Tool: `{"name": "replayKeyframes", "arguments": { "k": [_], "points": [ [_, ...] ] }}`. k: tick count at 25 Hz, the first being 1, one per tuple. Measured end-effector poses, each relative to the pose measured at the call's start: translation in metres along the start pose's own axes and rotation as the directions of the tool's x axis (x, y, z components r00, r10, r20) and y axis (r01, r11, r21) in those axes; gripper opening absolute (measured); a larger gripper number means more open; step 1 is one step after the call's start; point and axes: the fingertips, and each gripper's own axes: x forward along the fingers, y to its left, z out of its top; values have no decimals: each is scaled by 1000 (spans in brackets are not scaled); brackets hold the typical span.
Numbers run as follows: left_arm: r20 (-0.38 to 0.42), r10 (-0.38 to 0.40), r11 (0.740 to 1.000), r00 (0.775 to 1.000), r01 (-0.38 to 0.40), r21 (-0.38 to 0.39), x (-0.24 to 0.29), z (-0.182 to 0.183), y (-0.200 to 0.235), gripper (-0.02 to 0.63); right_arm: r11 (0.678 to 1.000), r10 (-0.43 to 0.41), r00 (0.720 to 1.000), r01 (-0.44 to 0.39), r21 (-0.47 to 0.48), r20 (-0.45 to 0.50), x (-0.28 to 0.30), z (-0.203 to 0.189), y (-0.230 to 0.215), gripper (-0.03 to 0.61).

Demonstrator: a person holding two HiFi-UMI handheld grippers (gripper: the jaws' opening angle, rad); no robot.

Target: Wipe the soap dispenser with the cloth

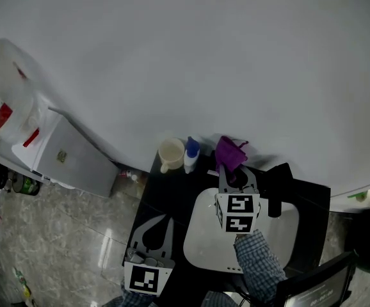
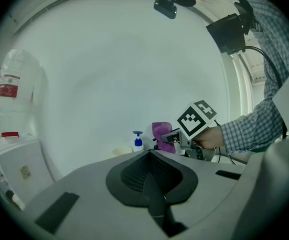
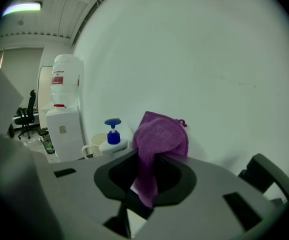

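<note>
We have the soap dispenser (image 1: 191, 155), blue pump on top, standing at the back of the dark counter (image 1: 172, 194) by the wall, with a cream cup (image 1: 171, 153) just beside it. Near its other side, but apart from it, is the purple cloth (image 1: 230, 151). The right gripper (image 1: 231, 175) has it pinched between its jaws, bunched above them and trailing down between. Below that gripper we see the white sink (image 1: 201, 242). The left gripper (image 1: 162, 222) hovers over the counter's near left edge, jaws pressed together on nothing
</note>
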Motion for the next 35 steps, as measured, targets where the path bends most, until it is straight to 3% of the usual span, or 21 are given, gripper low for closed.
{"name": "replayKeyframes", "arguments": {
  "k": [6,15,23,30,35],
  "points": [
    [-9,0,1000,1000,0,18,-1,-8,3,2,1000,20,997,-20,-6,-78,8,-39,16,78],
    [-22,-2,1000,1000,2,3,-4,-18,1,2,998,43,995,-46,-38,-90,15,-60,36,78],
    [-34,7,1000,999,-7,9,-10,-23,5,2,992,81,974,-99,-77,-213,27,-105,44,78],
    [2,16,1000,1000,-16,-2,-8,-9,7,2,996,77,979,-82,-18,-189,-7,-84,39,78],
    [35,-11,1000,999,10,14,-2,6,1,2,1000,25,998,-26,-12,-65,-35,-23,16,78]
  ]
}}
